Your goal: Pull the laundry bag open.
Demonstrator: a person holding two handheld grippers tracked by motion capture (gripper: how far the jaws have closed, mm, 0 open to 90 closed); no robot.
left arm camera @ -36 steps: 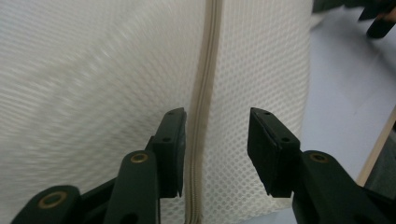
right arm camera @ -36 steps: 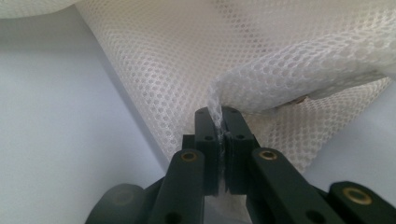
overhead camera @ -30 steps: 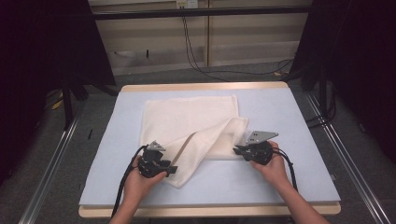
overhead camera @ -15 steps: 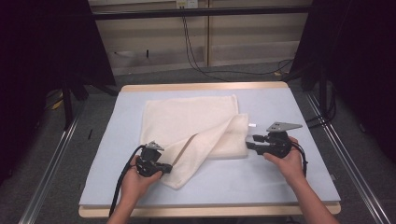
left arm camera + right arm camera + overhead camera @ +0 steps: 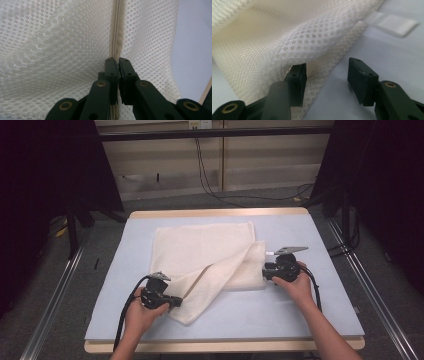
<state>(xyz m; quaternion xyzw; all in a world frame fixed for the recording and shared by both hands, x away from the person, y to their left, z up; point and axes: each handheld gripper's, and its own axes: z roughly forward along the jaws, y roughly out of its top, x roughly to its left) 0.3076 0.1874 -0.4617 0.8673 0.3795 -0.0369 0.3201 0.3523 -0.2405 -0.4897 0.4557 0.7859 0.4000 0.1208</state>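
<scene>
Since the earlier frames the right gripper (image 5: pixel 266 269) has drawn back from the cloth toward the table's right side, its fingers having just been opening; the folded-over flap it left now lies slack; the left gripper (image 5: pixel 176 301) sits at the same near-left spot, its fingers having gone from part open to closed.

Item: cream mesh bag (image 5: pixel 210 255), lying mostly flat on the pale blue table (image 5: pixel 320 310), centre; one corner folded diagonally toward the near-left, overlapping the flat part.

Left gripper view: fingers (image 5: pixel 112 72) pressed together on the bag's zipper seam (image 5: pixel 116 30); seam runs straight up from the fingers; the part between the pads is hidden.

Right gripper view: fingers (image 5: pixel 362 80) stand roughly half apart, nothing clamped; the left one is tucked under the bulging mesh edge (image 5: pixel 312 42), its tip partly covered; the right one is clear over bare table; a white tab (image 5: pixel 395 23) at the bag's corner is blurred.

High view: both hands cover most of each gripper; the person's forearms are cut off at the bottom edge.
</scene>
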